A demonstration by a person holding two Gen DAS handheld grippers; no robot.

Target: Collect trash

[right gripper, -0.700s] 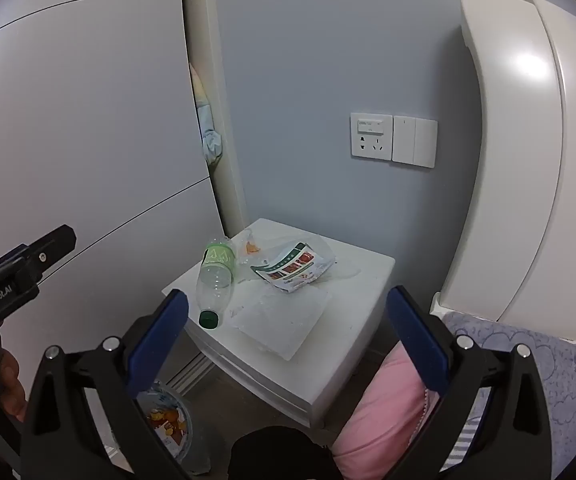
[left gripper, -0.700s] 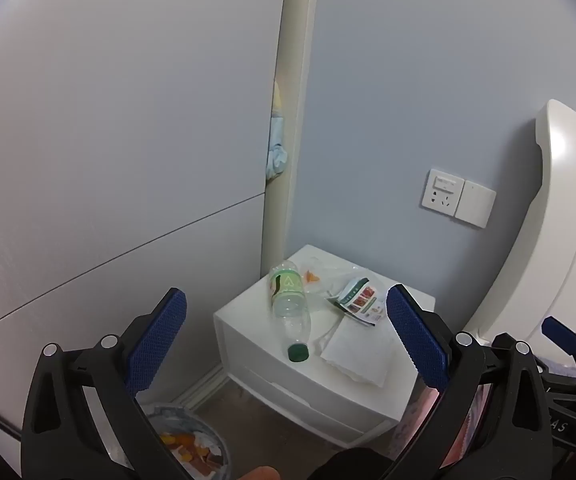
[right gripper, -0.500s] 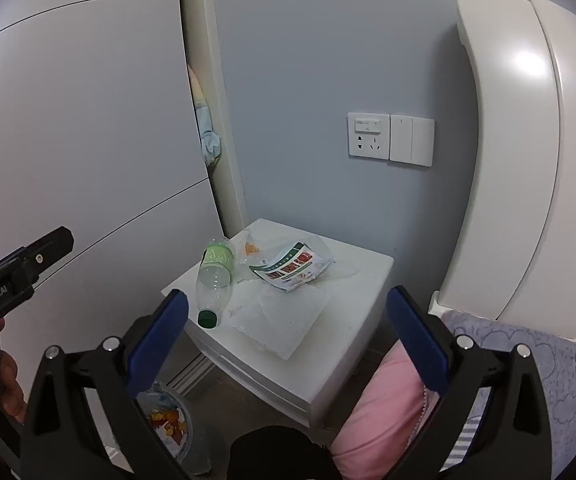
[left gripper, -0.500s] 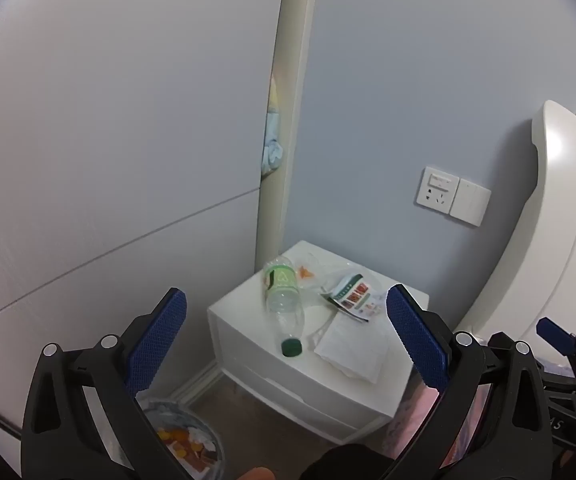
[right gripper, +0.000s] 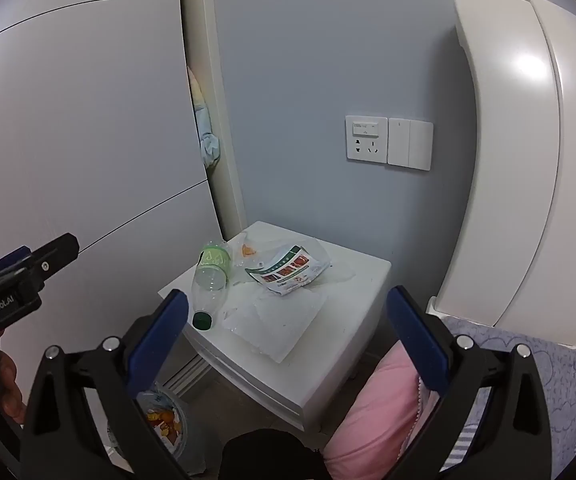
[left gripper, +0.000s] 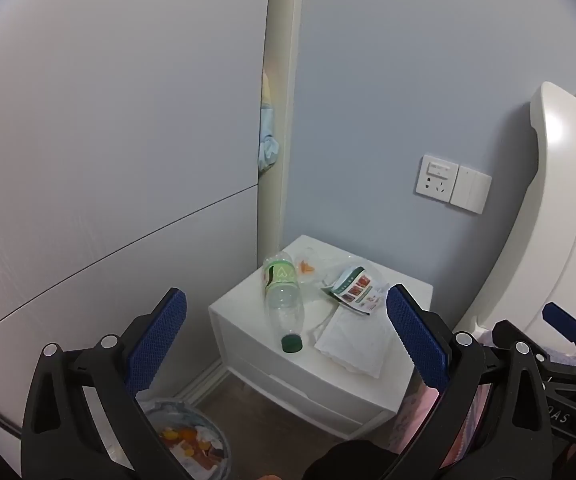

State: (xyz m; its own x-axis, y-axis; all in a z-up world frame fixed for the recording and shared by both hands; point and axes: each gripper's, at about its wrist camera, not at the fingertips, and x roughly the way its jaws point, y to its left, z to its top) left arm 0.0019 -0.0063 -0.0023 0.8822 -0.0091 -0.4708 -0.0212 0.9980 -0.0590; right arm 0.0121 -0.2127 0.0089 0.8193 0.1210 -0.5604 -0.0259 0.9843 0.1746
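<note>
Jaws of both grippers stand fully apart with nothing between them: left gripper [left gripper: 286, 334] and right gripper [right gripper: 288, 326] hang short of the white nightstand [left gripper: 248, 304], angled down toward its top, pads touching nothing.

Trash on the nightstand top, all ahead of and beyond the jaws:
- empty plastic bottle [left gripper: 284, 296], lying on its side, green cap [left gripper: 291, 344] toward the front edge, nearest the left gripper's line.
- printed snack wrapper [right gripper: 290, 270], further back, resting partly on clear crumpled plastic [right gripper: 320, 252].
- flat white tissue [right gripper: 280, 320], in front of the wrapper, just beside the bottle.
- small clear scrap with an orange bit [left gripper: 306, 267], at the back next to the bottle's base.

Trash bin [left gripper: 192, 440] sits on the floor below the left gripper's left pad, already holding scraps.

Step in hand, as judged: approach for the first pick. Suggested: take the bottle with the left gripper, jaws across the ribbed body rather than the tapered neck, since a round bottle may roll off the front edge if nudged. Close gently; thin plastic buckles. The tissue lies flat, so a pinch at a raised edge should work better than pressing down.
</note>
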